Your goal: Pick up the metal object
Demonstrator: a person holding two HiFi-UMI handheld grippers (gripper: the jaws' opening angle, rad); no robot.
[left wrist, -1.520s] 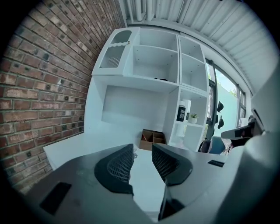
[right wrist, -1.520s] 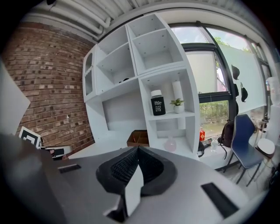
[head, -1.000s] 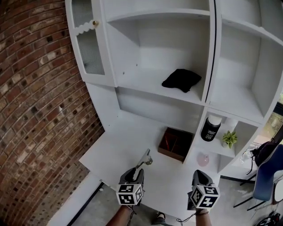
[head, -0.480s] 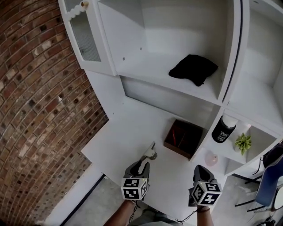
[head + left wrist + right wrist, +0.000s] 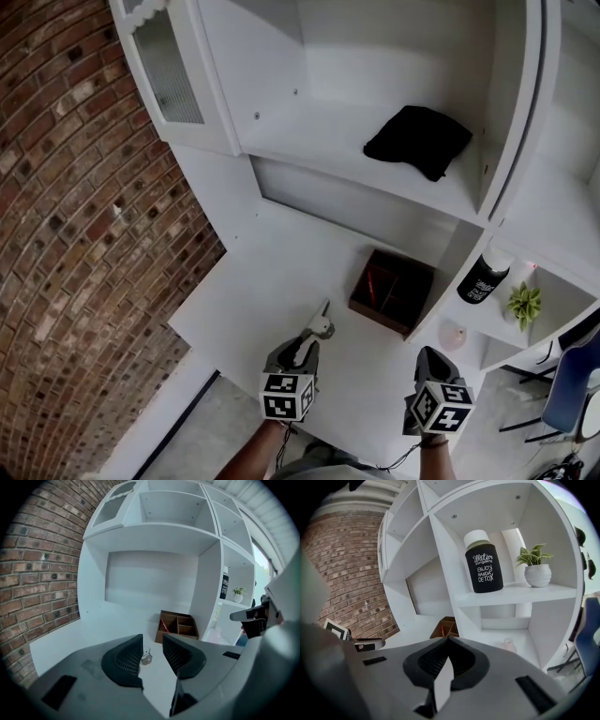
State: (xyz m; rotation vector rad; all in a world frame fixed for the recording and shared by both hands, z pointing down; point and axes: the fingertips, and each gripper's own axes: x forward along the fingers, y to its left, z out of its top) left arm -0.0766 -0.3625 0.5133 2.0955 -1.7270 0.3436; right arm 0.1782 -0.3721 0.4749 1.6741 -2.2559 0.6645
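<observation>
The metal object (image 5: 321,326) lies on the white desk (image 5: 248,291), just ahead of the left gripper (image 5: 300,351) and short of the brown box (image 5: 392,292). The head view cannot show whether the tips touch it. The left gripper view settles the jaws: the left gripper (image 5: 152,643) has them spread, and the metal object (image 5: 146,658) shows in the gap, resting on the desk beyond them, not pinched. That view also shows the box (image 5: 178,625) divided into compartments.

The right gripper (image 5: 427,361) hangs near the desk's front edge, well apart from the object. Its own view shows the right gripper (image 5: 446,641) with jaws pressed together and nothing between them, facing a black bottle (image 5: 483,566) and a small potted plant (image 5: 536,566) on one shelf. Only the head view shows the black cloth (image 5: 419,139) on the upper shelf.
</observation>
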